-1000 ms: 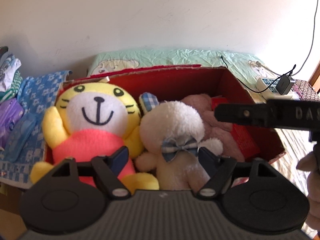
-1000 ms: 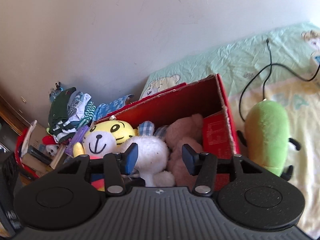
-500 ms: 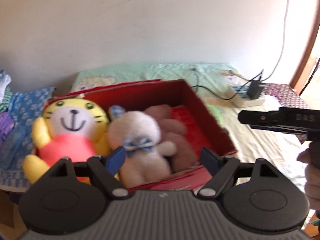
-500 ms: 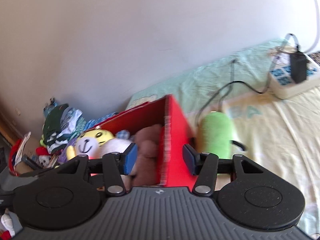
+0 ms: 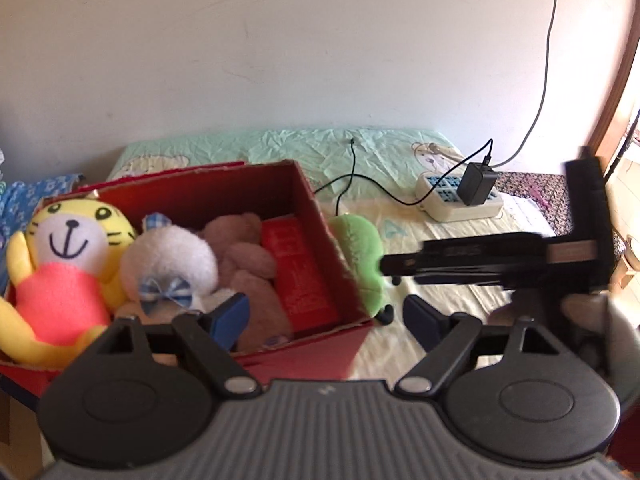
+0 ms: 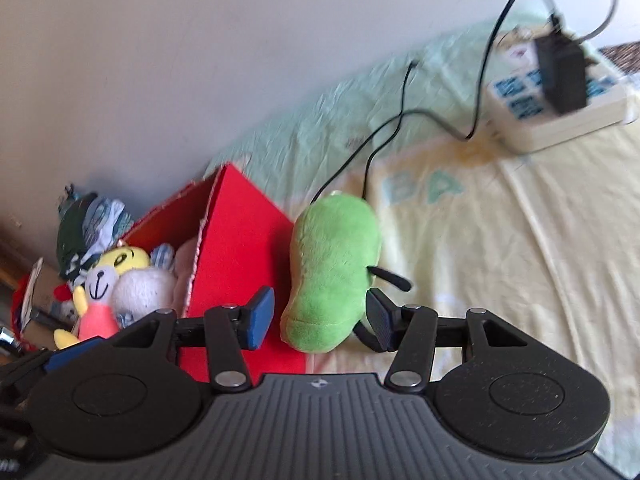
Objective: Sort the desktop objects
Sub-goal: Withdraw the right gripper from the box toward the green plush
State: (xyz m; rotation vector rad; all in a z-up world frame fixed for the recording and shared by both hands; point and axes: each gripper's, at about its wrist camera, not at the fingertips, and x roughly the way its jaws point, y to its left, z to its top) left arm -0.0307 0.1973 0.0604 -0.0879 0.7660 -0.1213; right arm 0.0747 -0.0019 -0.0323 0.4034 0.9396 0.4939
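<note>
Your right gripper [image 6: 320,318] is spread, its fingers straddling the near end of the green plush toy [image 6: 334,272], which lies on the bedsheet [image 6: 500,240] just beside the red cardboard box [image 6: 240,232]. Centre on its thicker body before pinching, clear of the black charger cable [image 6: 384,136]. Your left gripper [image 5: 326,316] is empty, jaws opening; keep it off the box wall
</note>
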